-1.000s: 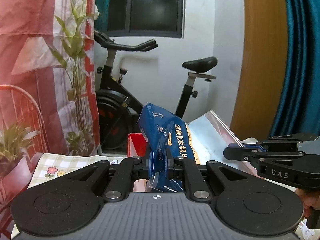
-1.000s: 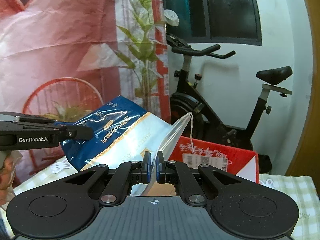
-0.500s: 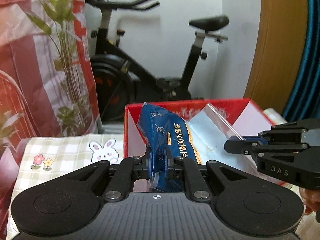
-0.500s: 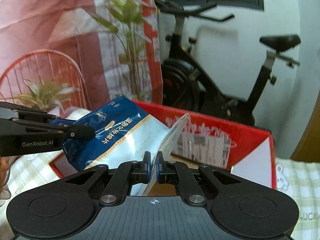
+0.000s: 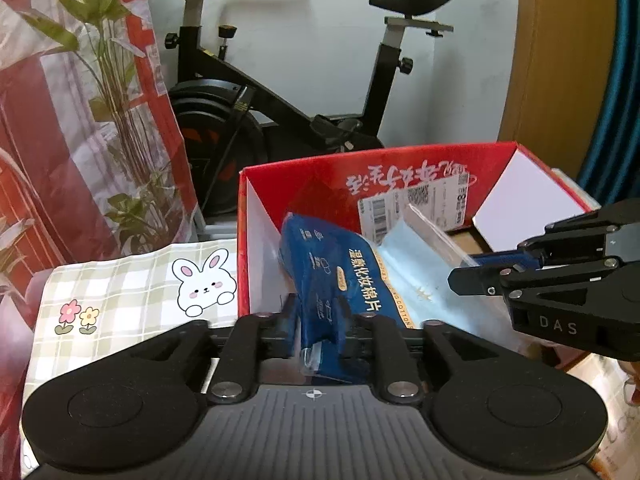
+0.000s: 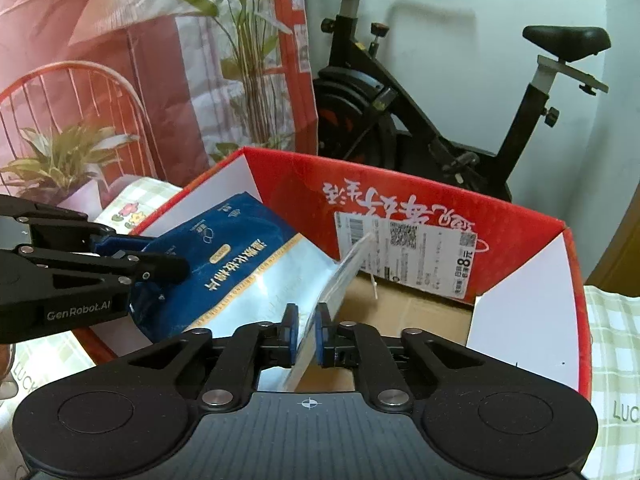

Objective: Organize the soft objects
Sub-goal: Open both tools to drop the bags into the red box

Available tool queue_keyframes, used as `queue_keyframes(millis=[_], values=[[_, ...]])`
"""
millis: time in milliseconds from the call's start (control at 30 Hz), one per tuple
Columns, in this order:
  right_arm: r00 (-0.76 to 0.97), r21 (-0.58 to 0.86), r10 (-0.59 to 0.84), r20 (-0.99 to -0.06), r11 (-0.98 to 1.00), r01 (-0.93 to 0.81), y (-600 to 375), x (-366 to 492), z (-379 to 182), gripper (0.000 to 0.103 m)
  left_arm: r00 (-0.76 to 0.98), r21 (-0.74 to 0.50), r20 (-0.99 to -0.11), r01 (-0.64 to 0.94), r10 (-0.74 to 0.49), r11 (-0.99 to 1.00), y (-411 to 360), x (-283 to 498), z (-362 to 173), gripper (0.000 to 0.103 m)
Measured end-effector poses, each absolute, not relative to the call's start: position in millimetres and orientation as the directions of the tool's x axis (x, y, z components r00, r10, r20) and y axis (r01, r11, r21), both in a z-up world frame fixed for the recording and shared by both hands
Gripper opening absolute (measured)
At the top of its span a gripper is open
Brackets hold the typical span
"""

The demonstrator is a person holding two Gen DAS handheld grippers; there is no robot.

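A blue and clear cotton pad bag (image 5: 344, 280) hangs between both grippers, over the open red cardboard box (image 5: 420, 168). My left gripper (image 5: 318, 320) is shut on the bag's blue end. My right gripper (image 6: 306, 334) is shut on the bag's clear end (image 6: 336, 288). In the right wrist view the bag (image 6: 248, 264) reaches into the red box (image 6: 520, 216), above its brown floor (image 6: 400, 312). The left gripper also shows in the right wrist view (image 6: 160, 268), and the right gripper in the left wrist view (image 5: 472, 276).
The box stands on a checked cloth with a rabbit print (image 5: 204, 284). An exercise bike (image 5: 288, 92) stands behind the box. A red and white printed bag with plant pictures (image 5: 72, 120) stands at the left. A wooden door (image 5: 560, 60) is at the right.
Both grippers have tilted down and carried the bag forward and lower, from above the box rim into the open box. Both stay shut on the bag.
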State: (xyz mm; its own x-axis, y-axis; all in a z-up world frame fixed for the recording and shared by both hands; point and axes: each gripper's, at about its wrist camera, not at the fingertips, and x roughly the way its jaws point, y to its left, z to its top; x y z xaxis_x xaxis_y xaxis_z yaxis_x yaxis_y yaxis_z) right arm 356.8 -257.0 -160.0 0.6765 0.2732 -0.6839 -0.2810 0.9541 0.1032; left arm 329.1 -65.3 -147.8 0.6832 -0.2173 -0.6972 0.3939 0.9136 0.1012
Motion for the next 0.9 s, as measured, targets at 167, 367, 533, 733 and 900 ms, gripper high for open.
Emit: queue_keyframes(millis=[167, 367, 533, 733, 900], values=[[0.674, 0.095, 0.253, -0.694, 0.960, -0.263, -258.8, 354.1, -160.9, 0.023, 0.697, 0.076, -0.675, 0.390, -0.241, 0.918, -62.6, 322.3, -141.6, 0.057], [0.698, 0.103, 0.254, -0.669, 0.962, -0.251, -265.0, 329.8, -144.8, 0.026, 0.704, 0.023, -0.651, 0.391, -0.284, 0.920, -56.4, 302.3, -126.9, 0.057], [0.716, 0.103, 0.266, -0.646, 0.959, -0.263, -266.2, 299.7, -130.0, 0.028, 0.712, -0.013, -0.628, 0.396, -0.316, 0.918, -49.4, 273.9, -114.0, 0.057], [0.725, 0.103, 0.286, -0.627, 0.952, -0.287, -267.2, 262.9, -118.9, 0.036, 0.688, -0.056, -0.632, 0.417, -0.355, 0.907, -46.6, 237.4, -112.4, 0.057], [0.712, 0.104, 0.297, -0.636, 0.948, -0.302, -273.6, 224.9, -122.4, 0.044, 0.638, -0.108, -0.661, 0.440, -0.395, 0.891, -48.6, 212.7, -124.9, 0.057]])
